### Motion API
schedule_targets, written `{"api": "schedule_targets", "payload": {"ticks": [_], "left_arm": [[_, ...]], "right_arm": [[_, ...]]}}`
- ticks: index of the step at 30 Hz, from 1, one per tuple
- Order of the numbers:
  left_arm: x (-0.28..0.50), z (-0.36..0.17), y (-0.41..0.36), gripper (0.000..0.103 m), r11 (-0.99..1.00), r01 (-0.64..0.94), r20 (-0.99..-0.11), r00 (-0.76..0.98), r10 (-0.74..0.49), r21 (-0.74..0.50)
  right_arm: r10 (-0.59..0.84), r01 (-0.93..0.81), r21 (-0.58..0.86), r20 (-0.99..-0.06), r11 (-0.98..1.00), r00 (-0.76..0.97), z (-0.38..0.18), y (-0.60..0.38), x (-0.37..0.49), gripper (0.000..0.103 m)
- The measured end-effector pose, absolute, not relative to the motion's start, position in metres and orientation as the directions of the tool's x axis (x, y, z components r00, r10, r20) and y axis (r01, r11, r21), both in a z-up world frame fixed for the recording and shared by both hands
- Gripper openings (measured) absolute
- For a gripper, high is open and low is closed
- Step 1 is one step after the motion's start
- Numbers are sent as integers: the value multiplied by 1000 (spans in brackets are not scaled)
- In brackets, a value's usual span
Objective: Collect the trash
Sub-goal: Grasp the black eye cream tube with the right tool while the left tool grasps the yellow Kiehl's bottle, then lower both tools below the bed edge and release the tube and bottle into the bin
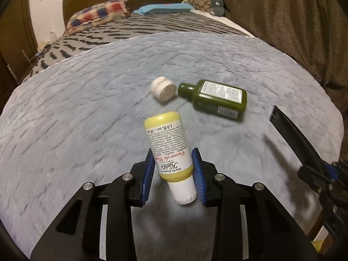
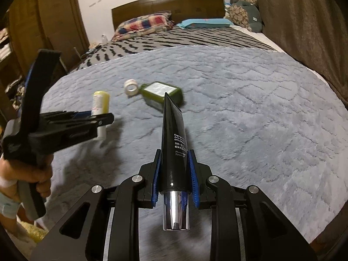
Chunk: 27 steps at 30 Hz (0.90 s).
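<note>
My left gripper point(image 1: 173, 169) is shut on a small yellow bottle point(image 1: 168, 145) with a white cap and holds it above the grey fleece blanket point(image 1: 87, 100). My right gripper point(image 2: 174, 174) is shut on a black eye-cream tube point(image 2: 174, 139) with a chrome cap, tip pointing forward. A green bottle point(image 1: 214, 99) and a small white jar point(image 1: 163, 89) lie side by side on the blanket ahead. In the right wrist view the left gripper point(image 2: 95, 119) holds the yellow bottle point(image 2: 100, 105) at the left, with the green bottle point(image 2: 161, 94) and jar point(image 2: 131, 87) beyond. The black tube point(image 1: 291, 134) shows at the left view's right edge.
The blanket covers the foot of a bed with a zigzag-patterned cover point(image 2: 184, 37), pillows point(image 2: 143, 25) and a wooden headboard point(image 2: 169, 2). A brown curtain point(image 2: 304, 21) hangs on the right. A wooden wardrobe point(image 2: 50, 15) stands on the left.
</note>
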<state>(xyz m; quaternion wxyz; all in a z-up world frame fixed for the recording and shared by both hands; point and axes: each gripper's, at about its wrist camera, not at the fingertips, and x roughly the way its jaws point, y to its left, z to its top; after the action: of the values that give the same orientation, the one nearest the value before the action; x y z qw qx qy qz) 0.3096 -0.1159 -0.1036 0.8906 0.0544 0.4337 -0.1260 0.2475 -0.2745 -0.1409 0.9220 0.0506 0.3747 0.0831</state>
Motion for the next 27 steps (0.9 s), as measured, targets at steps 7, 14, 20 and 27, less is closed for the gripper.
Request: {"api": "schedule_targets", "payload": {"ticks": [7,14,20,27], "left_arm": [[242,-85,-78,32,963,267,-762,616,-197,-34],[163,-83,-51,32,958,284,-747,632,-204,-21],[105,-108,-37,32,956,293,-760,616,-208,-25],[54,-147,-29,32,957,285,-788,573,-223,-63]], "right_arm": [[258,-158,210,-650,965,715,-132,-244,207,24],[277,-212,179,-643,961,714,-127,-207,156,25],[283,-230,169,-654,959,702,-141,-192,115,25],[269,-210,171,-693,963,669,-179,-185,77,25]]}}
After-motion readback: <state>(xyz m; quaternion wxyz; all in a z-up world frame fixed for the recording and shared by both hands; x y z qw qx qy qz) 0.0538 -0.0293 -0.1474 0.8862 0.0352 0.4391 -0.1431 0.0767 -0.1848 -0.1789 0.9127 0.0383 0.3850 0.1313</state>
